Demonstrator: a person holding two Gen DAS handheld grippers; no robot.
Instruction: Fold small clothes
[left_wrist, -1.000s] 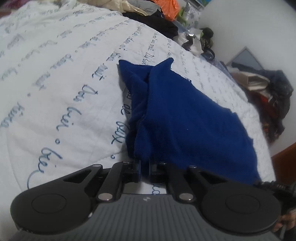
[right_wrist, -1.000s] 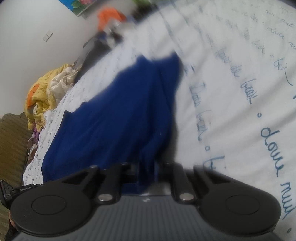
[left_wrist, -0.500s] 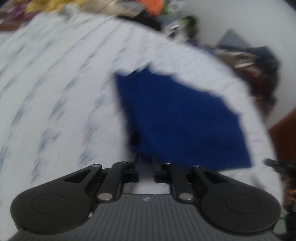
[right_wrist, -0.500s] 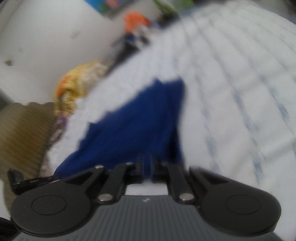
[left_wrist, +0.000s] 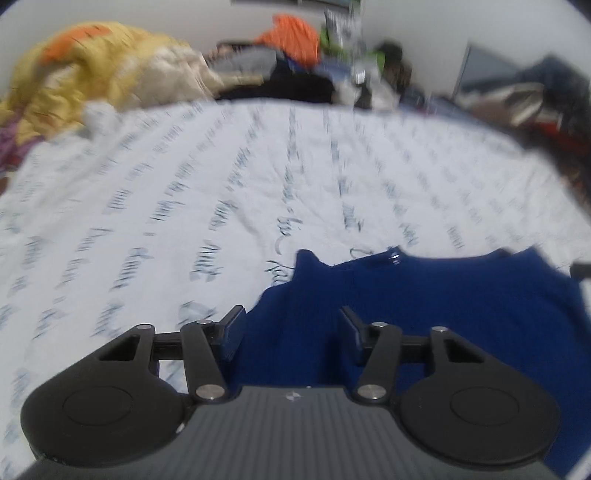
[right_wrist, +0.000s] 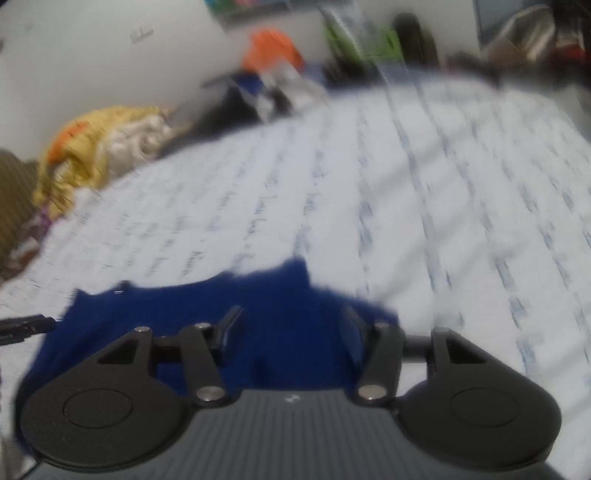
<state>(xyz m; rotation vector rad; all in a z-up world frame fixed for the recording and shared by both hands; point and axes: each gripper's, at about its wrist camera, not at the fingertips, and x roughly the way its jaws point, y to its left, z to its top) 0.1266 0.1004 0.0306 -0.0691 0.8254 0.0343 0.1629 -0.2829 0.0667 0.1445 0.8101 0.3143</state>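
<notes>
Jaws of both grippers spread apart, empty; blue garment flat on bedsheet beneath them.

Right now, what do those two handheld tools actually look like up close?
They look alike: the left tool and the right tool each have a ribbed grey body with a small white logo, two round matte black discs, black link arms with silver pivot pins, and flat dark fingers. No sleeves or hands show.
</notes>
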